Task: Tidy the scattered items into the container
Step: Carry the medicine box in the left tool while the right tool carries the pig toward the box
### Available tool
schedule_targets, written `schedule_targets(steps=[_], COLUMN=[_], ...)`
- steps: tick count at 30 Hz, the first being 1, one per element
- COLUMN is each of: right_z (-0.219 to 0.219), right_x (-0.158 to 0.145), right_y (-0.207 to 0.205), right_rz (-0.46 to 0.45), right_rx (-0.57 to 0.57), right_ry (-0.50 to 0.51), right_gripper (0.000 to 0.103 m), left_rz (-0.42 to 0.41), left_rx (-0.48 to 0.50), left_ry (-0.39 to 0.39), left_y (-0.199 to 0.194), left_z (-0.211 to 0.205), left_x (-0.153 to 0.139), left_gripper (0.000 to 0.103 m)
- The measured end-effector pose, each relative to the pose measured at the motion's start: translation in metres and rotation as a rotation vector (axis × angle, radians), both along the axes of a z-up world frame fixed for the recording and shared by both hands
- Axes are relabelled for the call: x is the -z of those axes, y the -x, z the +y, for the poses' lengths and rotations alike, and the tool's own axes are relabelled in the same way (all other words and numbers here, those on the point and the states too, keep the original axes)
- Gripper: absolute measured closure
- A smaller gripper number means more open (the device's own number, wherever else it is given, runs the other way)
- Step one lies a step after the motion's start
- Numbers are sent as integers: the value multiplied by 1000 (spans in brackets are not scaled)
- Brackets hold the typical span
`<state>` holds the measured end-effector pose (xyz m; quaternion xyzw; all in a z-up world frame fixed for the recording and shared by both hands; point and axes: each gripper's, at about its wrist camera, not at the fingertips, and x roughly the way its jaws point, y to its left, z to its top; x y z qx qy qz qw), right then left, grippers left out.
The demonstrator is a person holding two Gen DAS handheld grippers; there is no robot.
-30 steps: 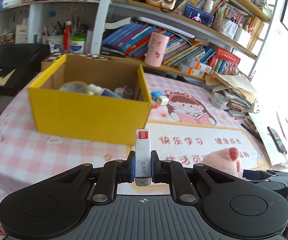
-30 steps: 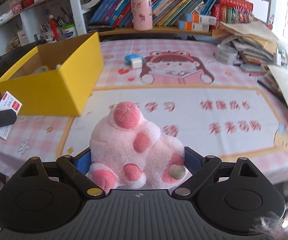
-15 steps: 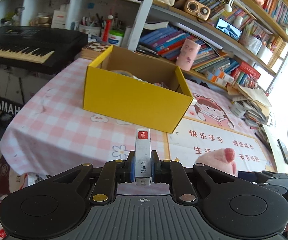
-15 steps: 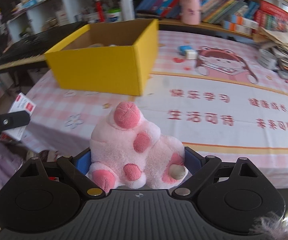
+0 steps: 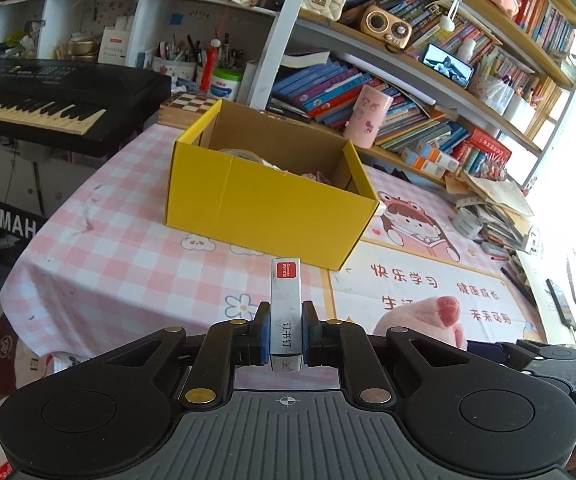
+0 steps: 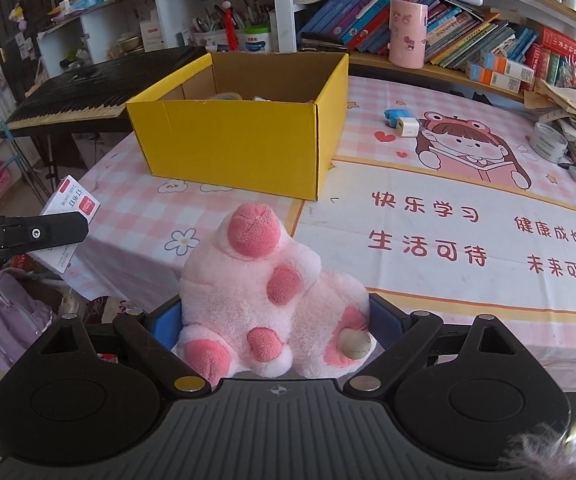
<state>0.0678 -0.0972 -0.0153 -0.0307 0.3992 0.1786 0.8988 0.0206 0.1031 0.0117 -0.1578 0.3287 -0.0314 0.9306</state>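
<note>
Left gripper: clamped on small staple box, blue pads pressed to its two narrow sides, red-labelled end up and forward. Held in the air at near edge of table, short of yellow cardboard box. Same staple box seen from the right wrist camera at far left, pinched by a black finger, out past the table's corner.

Right gripper: jaws spread wide yet closed on pink plush toy, blue pads sunk into the fur on both sides, darker pink spots and one rounded pink tip facing the camera. Toy lifted clear of the tablecloth, in front of the yellow cardboard box.

Box open at the top, upright on pink checked cloth, a few pale items inside, too hidden to name. Right of the box on the cloth: blue item touching small white block. Roll of tape farther right, beside stacked papers. Pink cup on the shelf behind. Black keyboard left of the table.
</note>
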Motion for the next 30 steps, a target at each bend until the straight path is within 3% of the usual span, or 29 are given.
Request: schedule_targets(steps=[30], right_z=[34], right_x=[-4], right_y=[-4], right_rz=[-42], right_rx=[-181], right_ry=[53], right_gripper=[13], left_rz=[1], left_rx=[-107], left_ry=[5], left_y=[5], left_z=[17], left_x=[-2], left_gripper=[90])
